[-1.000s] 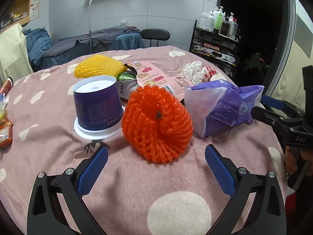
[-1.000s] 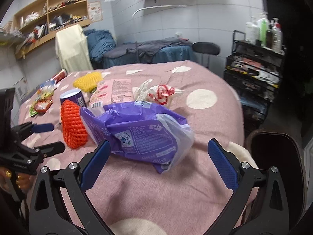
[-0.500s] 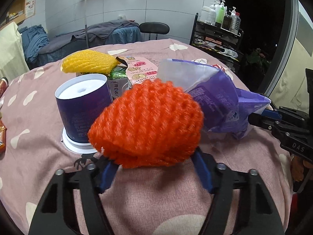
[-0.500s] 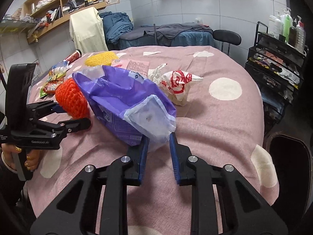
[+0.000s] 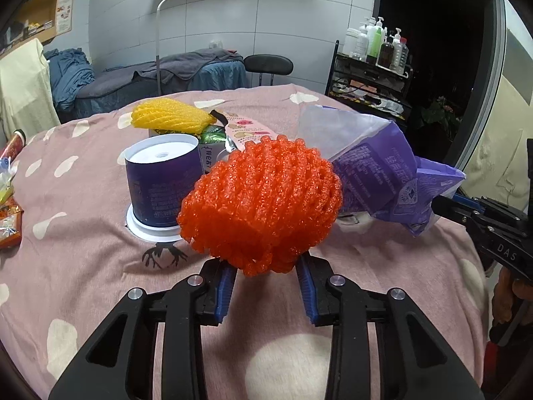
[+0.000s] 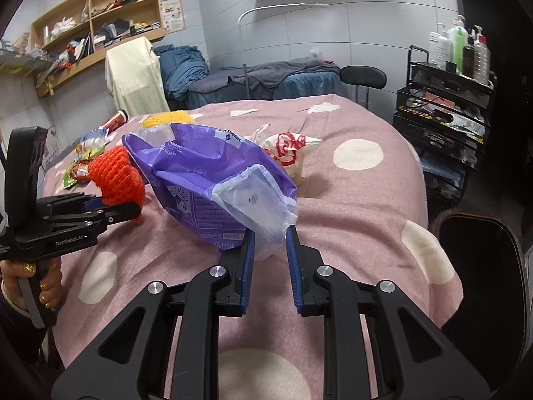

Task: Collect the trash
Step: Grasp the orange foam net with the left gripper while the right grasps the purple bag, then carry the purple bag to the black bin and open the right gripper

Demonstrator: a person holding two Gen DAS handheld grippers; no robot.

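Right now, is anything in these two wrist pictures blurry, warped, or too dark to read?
Left wrist view: sharp; the orange foam net fills the middle, fisheye bends the wall tiles, and the doorway at upper right is black. Right wrist view: also sharp; the purple bag shows mild sheen, the shelves curve, and the corners are vignetted dark.

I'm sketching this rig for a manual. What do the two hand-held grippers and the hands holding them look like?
Both the left hand-held gripper and the right hand-held gripper are matte black linkage frames with silver pivot bolts and blue finger pads. White lettering reads GenRobot.AI on the left, DAS on the right. The left hand has gold-painted nails. No cables visible.
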